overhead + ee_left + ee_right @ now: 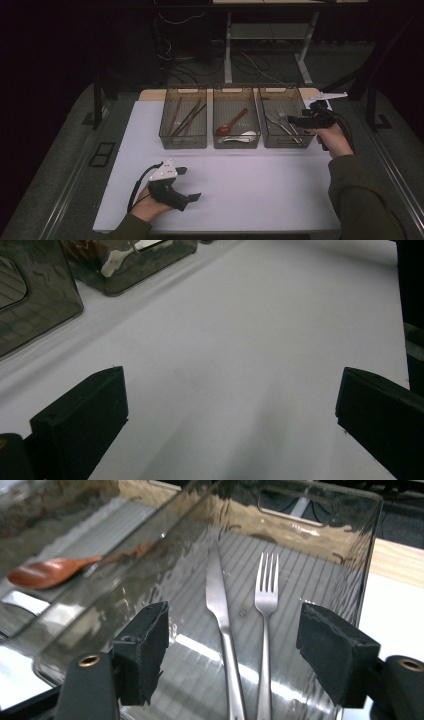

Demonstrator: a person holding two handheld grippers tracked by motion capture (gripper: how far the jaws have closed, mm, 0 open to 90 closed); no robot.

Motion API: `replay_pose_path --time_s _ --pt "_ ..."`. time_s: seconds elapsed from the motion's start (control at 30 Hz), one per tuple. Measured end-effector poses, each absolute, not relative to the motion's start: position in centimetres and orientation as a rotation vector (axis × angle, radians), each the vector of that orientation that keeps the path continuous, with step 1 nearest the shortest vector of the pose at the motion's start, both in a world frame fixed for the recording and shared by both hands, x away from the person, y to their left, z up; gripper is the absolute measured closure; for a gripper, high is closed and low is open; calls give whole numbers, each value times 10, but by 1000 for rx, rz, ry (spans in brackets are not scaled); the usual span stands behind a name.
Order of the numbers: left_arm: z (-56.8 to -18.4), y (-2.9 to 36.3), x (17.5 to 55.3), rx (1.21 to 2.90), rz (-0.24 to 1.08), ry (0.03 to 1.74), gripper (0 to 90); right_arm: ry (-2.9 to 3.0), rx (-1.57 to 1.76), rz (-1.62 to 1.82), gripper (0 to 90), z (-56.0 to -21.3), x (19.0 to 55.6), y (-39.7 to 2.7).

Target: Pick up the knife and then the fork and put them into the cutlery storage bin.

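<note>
Where the high view blurs them, knife [220, 610] beside fork [265, 605], distinct.

The left tool [187, 183] is lying low over the tabletop [250, 185] at its near left, held in the person's left hand [147, 205] with its jaws standing wide apart and nothing between them. The right tool [295, 120] is hovering at the tabletop's far right, gripped by the right hand [334, 140], whose sleeved forearm is reaching in from the near right corner; its jaws are parted and clasping nothing.
</note>
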State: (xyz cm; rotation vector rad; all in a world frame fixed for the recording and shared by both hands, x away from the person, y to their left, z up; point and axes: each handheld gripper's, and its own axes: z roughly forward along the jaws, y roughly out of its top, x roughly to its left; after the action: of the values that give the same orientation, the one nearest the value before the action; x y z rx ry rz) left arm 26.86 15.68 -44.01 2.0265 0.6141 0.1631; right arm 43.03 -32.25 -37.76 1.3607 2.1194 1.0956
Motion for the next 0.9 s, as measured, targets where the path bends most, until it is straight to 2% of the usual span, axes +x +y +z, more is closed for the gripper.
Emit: replay_pose_path --time_s 0.27,0.9 --pt "-440 156 268 2026 160 617 0 2116 1342 1143 188 -373 422 -318" --pt "-439 157 268 2023 156 612 0 2161 1192 1223 182 -375 376 -306"
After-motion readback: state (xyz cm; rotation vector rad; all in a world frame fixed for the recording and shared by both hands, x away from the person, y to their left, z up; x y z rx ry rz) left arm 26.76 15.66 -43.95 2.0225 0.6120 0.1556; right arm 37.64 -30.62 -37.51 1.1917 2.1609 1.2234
